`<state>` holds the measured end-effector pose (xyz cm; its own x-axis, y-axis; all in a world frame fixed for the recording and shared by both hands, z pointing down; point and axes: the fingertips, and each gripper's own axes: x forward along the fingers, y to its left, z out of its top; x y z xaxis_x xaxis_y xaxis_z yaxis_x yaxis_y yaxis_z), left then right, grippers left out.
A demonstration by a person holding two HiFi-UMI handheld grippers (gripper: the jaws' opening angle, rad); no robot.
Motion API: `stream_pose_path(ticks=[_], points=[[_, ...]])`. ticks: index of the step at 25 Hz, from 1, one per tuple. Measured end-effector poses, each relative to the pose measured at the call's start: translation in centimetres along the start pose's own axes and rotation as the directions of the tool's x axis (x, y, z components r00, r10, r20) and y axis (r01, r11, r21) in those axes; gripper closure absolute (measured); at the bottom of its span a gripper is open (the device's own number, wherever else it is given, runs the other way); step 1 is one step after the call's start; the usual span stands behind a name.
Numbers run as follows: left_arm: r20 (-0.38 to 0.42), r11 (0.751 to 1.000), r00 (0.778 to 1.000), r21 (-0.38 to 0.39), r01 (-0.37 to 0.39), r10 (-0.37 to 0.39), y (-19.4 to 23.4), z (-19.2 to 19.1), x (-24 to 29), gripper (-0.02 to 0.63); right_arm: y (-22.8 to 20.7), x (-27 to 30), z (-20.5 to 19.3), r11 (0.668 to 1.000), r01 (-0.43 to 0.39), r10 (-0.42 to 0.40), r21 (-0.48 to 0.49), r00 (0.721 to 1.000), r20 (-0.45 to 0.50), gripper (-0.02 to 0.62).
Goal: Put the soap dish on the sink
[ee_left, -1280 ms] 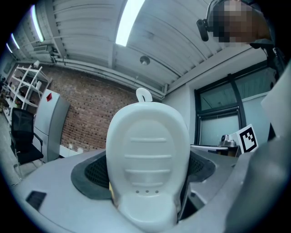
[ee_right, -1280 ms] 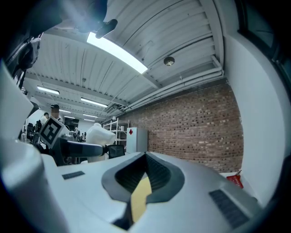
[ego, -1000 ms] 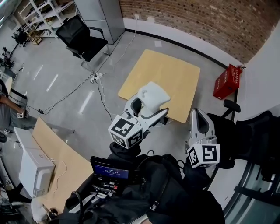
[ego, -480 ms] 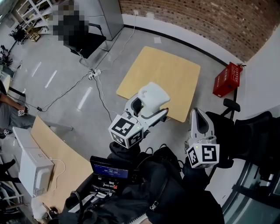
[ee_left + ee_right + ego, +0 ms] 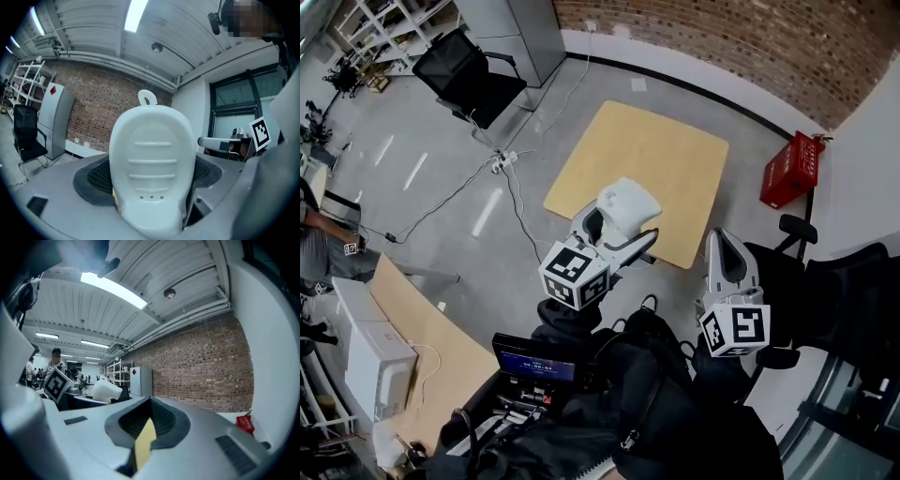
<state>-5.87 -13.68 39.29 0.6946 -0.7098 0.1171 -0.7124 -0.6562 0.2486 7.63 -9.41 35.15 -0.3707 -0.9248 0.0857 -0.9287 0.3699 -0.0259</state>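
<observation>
My left gripper (image 5: 622, 232) is shut on a white soap dish (image 5: 628, 203), held up above the floor in front of the person. In the left gripper view the soap dish (image 5: 152, 159) stands upright between the dark pads, its ribbed inside toward the camera and a small loop at its top. My right gripper (image 5: 725, 251) hangs to the right, shut, with nothing in it; in the right gripper view only a thin slit shows between its pads (image 5: 159, 420). No sink is in view.
A square pale wooden tabletop (image 5: 642, 164) lies below the grippers. A red crate (image 5: 789, 171) stands by the brick wall, a black office chair (image 5: 469, 77) at the upper left, cables (image 5: 502, 164) across the floor, and a wooden desk (image 5: 441, 347) with a white box lower left.
The left gripper, still holding the soap dish, has drifted slightly up and left. The right gripper has barely moved.
</observation>
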Motion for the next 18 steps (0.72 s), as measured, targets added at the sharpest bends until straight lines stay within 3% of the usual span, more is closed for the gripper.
stream_pose_path(ticks=[6,11,18], points=[[-0.099,0.999,0.995,-0.005,-0.034,0.034,1.0,-3.2,5.8,0.133,-5.3,1.5,-0.4,1.0,0.009,-0.009,0.026,1.0,0.002,0.591],[-0.162,0.995,0.985,-0.073,-0.067,0.055,2.5,-5.6,9.0,0.133,-7.8,3.3,-1.1,0.999,-0.016,0.016,0.046,1.0,-0.003,0.591],[-0.236,0.99,0.965,-0.047,-0.131,0.117,3.6,-7.9,11.7,0.133,-10.8,5.5,-2.9,0.995,-0.05,0.053,0.092,0.998,-0.036,0.591]])
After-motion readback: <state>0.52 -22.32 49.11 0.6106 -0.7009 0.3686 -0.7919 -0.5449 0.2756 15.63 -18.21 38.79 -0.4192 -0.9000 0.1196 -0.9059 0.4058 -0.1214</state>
